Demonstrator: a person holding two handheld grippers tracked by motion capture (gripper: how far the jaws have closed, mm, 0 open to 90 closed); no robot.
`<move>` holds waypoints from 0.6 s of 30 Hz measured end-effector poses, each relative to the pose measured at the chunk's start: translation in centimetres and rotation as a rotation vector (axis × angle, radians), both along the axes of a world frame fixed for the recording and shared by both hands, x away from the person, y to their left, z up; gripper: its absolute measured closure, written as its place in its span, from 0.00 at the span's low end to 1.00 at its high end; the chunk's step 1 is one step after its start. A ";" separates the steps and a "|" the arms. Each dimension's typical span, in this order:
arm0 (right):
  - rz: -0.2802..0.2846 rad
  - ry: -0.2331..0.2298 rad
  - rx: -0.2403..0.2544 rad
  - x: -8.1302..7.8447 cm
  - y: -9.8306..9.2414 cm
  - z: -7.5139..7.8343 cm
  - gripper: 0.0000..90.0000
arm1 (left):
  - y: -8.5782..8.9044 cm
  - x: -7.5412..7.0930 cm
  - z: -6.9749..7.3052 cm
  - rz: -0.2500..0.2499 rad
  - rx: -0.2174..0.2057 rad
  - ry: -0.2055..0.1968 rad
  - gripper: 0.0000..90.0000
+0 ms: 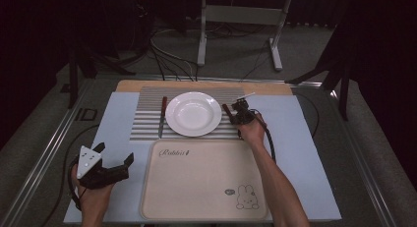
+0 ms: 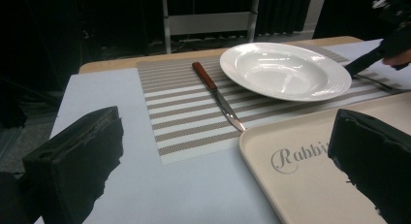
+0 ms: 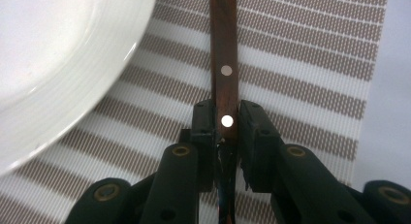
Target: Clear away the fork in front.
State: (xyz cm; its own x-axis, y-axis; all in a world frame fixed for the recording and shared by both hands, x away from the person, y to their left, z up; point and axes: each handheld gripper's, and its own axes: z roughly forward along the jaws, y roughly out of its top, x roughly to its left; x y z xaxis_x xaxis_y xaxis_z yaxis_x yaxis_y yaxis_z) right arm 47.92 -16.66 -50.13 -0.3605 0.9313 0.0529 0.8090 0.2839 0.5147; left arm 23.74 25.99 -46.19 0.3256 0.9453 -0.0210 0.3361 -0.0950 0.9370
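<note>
Right gripper view: wooden handle (image 3: 223, 64) clamped between right tongs (image 3: 226, 124), beside plate (image 3: 58, 54).

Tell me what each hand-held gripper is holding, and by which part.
The right hand-held gripper is shut on a wooden-handled utensil, clamping its handle at the lower rivet, beside the plate. The left hand-held gripper is open and holds nothing.

The right claw (image 1: 231, 110) is clamped tight, its arm stretched far forward. The left claw (image 1: 114, 155) rests low near the person's side, jaws spread wide, forearm short in view.
</note>
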 end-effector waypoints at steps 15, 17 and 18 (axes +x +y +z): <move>0.049 -0.136 0.123 -3.8 -1.0 2.9 0.87 | -0.5 0.1 -0.1 -0.008 0.018 0.005 0.00; 0.061 -0.161 0.128 -4.4 -1.1 3.2 0.87 | -0.5 0.1 -0.1 -0.010 0.021 0.010 0.00; 0.066 -0.172 0.134 -4.7 -1.2 3.3 0.87 | -0.6 0.2 -0.1 -0.012 0.021 0.012 0.00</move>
